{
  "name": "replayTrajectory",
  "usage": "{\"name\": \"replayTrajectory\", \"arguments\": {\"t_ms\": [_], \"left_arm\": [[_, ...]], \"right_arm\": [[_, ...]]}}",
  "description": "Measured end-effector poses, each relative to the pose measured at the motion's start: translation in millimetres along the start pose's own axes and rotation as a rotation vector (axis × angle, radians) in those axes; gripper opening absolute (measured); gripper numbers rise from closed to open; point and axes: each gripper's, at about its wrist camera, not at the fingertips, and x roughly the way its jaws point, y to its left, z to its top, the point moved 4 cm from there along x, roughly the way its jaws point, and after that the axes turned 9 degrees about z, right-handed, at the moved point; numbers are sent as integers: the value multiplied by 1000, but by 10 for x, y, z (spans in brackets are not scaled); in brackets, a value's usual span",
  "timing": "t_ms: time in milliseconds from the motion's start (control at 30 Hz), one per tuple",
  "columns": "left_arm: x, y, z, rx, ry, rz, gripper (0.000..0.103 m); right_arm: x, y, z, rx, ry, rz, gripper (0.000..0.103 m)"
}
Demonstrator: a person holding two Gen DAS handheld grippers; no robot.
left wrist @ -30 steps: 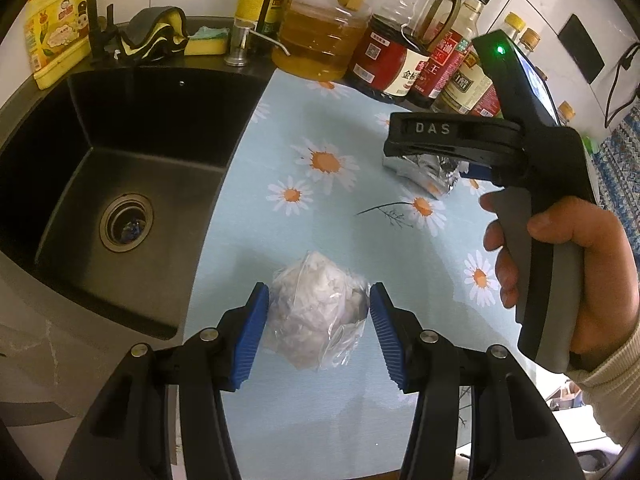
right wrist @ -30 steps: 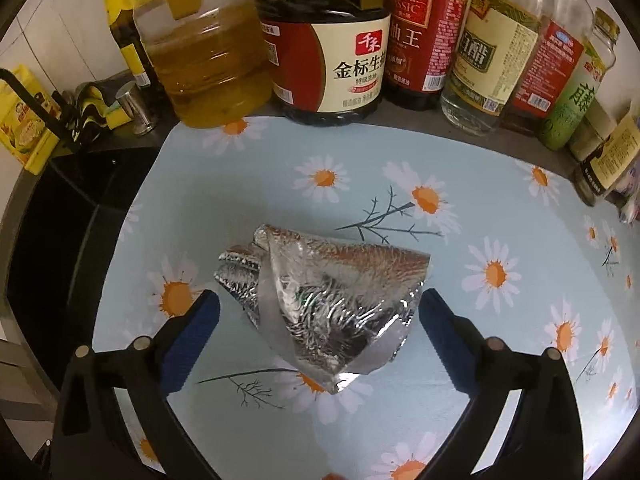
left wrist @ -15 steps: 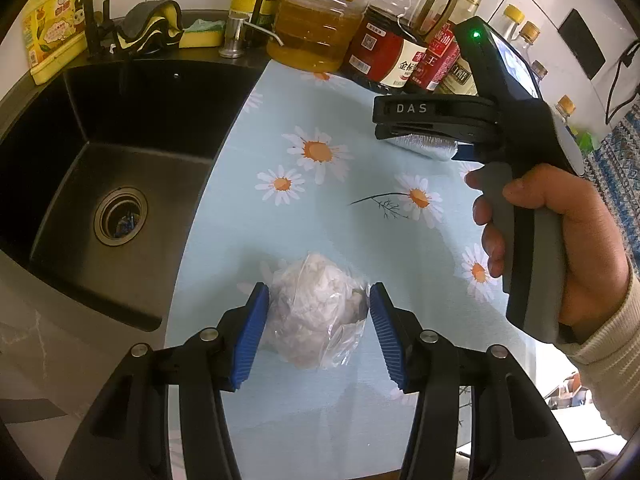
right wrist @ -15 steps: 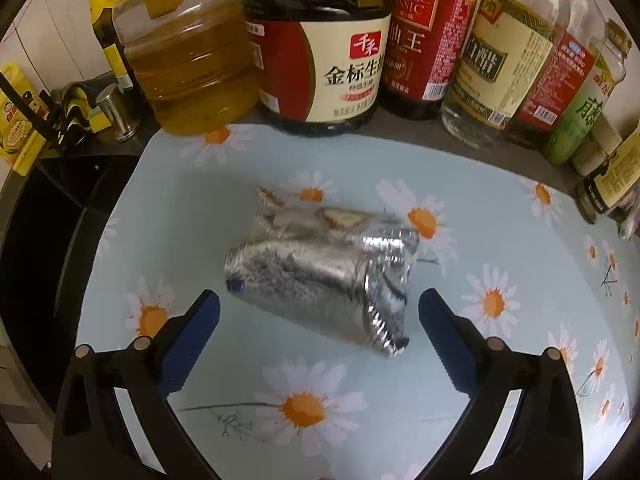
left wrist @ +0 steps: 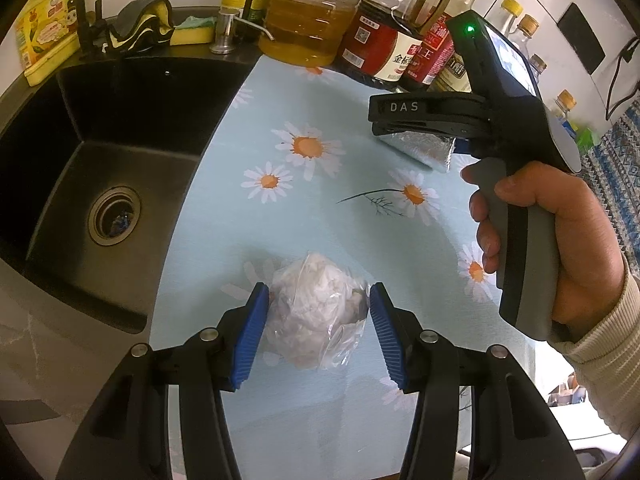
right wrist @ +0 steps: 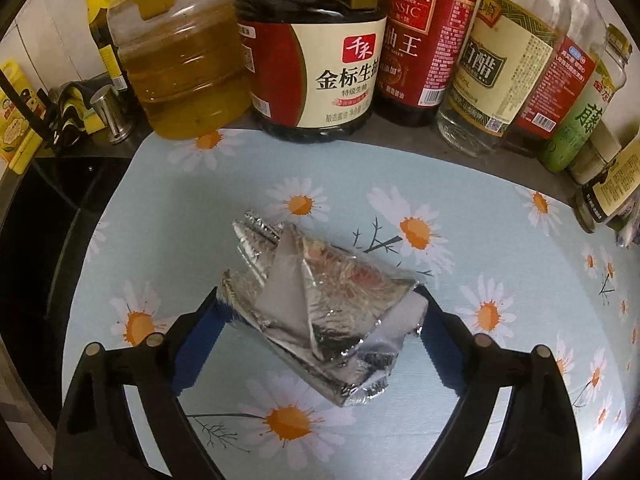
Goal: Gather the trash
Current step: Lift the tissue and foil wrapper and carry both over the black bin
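Note:
A crumpled clear plastic bag with white wadding lies on the daisy-print mat. My left gripper is shut on it, both blue pads touching its sides. A crushed silver foil pouch lies on the same mat further back. My right gripper is shut on the pouch, its pads against both ends. In the left wrist view the right gripper sits over the foil pouch near the bottles.
A black sink with a drain lies left of the mat. Oil, soy sauce and vinegar bottles line the back edge. A sponge, cloth and yellow detergent bottle stand behind the sink.
The right gripper's jaws closed from wide open onto the foil pouch, which shifted and turned between them. The left gripper stayed around the plastic bag.

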Motion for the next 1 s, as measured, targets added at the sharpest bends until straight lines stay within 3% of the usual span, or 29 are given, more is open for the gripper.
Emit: {"name": "replayTrajectory", "arguments": {"t_ms": [233, 500, 1000], "left_arm": [[-13, -16, 1, 4, -7, -4, 50], [-62, -63, -12, 34, -21, -23, 50], [-359, -61, -283, 140, -56, -77, 50]], "right_arm": [[-46, -42, -44, 5, 0, 16, 86], [-377, -117, -198, 22, -20, 34, 86], [-1109, -164, -1119, 102, -36, 5, 86]]}}
